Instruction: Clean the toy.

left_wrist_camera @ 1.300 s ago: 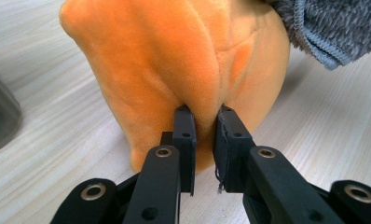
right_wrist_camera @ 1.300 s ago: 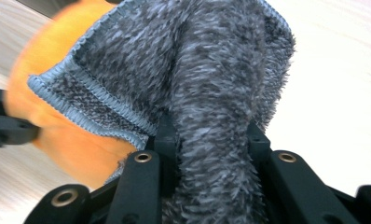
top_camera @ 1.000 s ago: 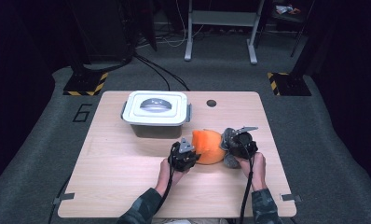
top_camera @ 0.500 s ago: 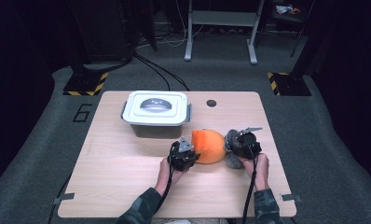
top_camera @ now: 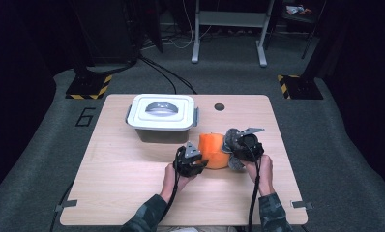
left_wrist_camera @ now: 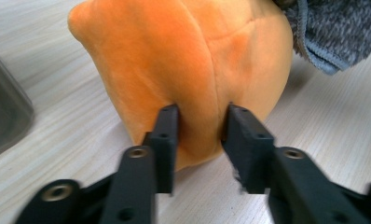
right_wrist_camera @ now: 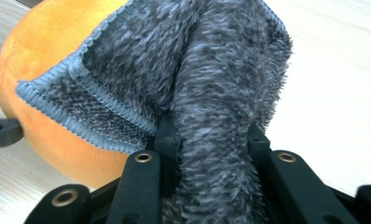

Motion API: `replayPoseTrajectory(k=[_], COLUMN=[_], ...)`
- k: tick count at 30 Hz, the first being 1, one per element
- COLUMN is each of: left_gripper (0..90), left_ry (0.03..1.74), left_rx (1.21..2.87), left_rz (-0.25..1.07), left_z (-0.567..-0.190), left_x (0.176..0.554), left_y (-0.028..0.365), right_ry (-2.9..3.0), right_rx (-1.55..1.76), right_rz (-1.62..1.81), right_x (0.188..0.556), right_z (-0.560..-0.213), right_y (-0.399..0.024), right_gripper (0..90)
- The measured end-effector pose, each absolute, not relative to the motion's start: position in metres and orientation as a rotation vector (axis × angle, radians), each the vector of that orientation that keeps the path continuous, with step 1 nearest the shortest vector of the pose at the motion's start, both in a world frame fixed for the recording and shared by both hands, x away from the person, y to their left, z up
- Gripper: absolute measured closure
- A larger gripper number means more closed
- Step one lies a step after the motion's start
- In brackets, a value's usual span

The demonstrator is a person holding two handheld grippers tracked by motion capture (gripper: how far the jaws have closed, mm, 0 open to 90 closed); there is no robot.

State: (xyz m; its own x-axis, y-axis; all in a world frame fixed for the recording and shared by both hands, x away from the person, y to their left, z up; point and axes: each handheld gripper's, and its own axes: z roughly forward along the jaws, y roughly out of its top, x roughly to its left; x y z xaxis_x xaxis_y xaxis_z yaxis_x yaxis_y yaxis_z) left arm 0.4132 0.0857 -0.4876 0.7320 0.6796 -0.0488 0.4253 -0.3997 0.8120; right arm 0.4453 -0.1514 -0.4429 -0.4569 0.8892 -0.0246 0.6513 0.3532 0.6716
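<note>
An orange plush toy (top_camera: 214,150) stands on the wooden table (top_camera: 123,193) between my two grippers. My left gripper (top_camera: 201,160) is at its left side. In the left gripper view its jaws (left_wrist_camera: 200,126) have just been opening and stand apart, with a fold of the orange plush (left_wrist_camera: 188,60) between them. My right gripper (top_camera: 231,147) is at the toy's right side, shut on a fuzzy grey cloth (right_wrist_camera: 221,70). The cloth drapes against the orange toy (right_wrist_camera: 39,60) and hangs down to the table (top_camera: 236,165).
A white lidded container (top_camera: 161,113) with side latches stands just behind the toy, towards the left. A small round hole (top_camera: 219,106) is in the table near its far edge. Bare wood lies to the front left and the right.
The left gripper's jaws have spread apart from their pinch on the plush. The right hand has lifted slightly with the grey cloth.
</note>
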Motion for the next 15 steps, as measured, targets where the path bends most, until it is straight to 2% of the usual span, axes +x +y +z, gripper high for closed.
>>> replayPoseTrajectory(k=[3,6,8,12,15], left_gripper=[51.7,52.1,58.0,78.2,82.0], left_ry=[0.806,0.797,0.789,0.770,0.769], left_rx=[2.061,2.069,2.074,2.043,2.040], left_rz=[0.422,0.447,0.474,0.474,0.463], left_z=[-0.4898,-0.4929,-0.4934,-0.4927,-0.4888], left_x=[0.4107,0.4120,0.4119,0.4134,0.4138], left_y=[0.0827,0.0793,0.0781,0.0797,0.0802], right_ry=[2.233,2.235,2.230,2.219,2.200], right_rx=[1.361,1.361,1.366,1.373,1.382], right_rz=[0.840,0.857,0.852,0.848,0.862], right_x=[0.4472,0.4493,0.4499,0.4486,0.4449], right_z=[-0.4430,-0.4443,-0.4446,-0.4429,-0.4381], right_y=[-0.1522,-0.1533,-0.1536,-0.1557,-0.1587], right_gripper=[67.0,67.0,67.0,66.9,66.9])
